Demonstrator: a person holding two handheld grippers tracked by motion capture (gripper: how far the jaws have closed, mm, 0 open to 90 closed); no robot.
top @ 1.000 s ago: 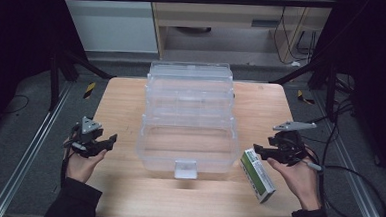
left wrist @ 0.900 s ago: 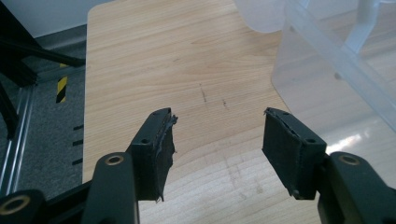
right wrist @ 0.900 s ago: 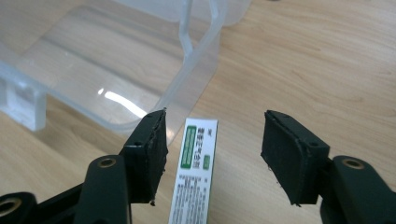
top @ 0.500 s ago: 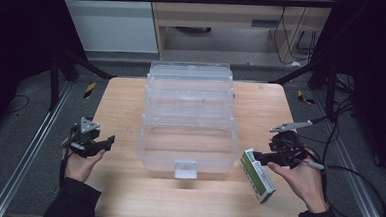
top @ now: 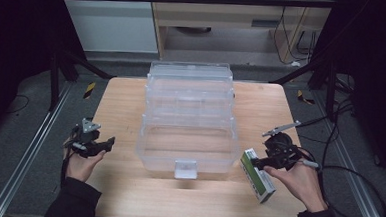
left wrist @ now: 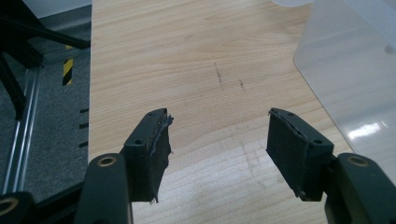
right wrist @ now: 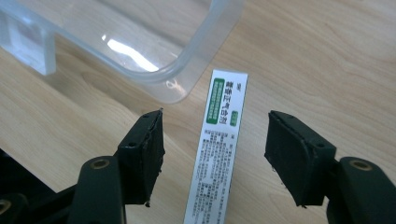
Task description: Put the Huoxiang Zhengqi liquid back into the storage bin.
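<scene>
One light wooden rectangular surface point(top: 126, 100) carries two things: one large clear plastic storage box point(top: 189, 119) with a stepped lid and a small front latch, standing in the middle and reaching back toward the far edge, and one small white-and-green printed cardboard box point(top: 258, 175), long and narrow, lying flat near the front right corner. The cardboard box lies just beside the clear box's front right corner, apart from it by a narrow strip of wood.

Two hand-held grippers are in play, one per hand. The left hand-held gripper point(top: 110, 143) sits at the surface's left edge, well apart from the clear box; its two black jaws have just been opening and stand wide with only bare wood between them point(left wrist: 217, 135). The right hand-held gripper point(top: 254, 163) hangs over the far end of the cardboard box; its jaws have just eased inward a little, yet they stand apart on either side of the box point(right wrist: 218, 154), with clear gaps to both pads, so nothing is gripped. In the right gripper view the rounded corner of the clear box point(right wrist: 187, 70) lies just beyond the cardboard box's end
</scene>
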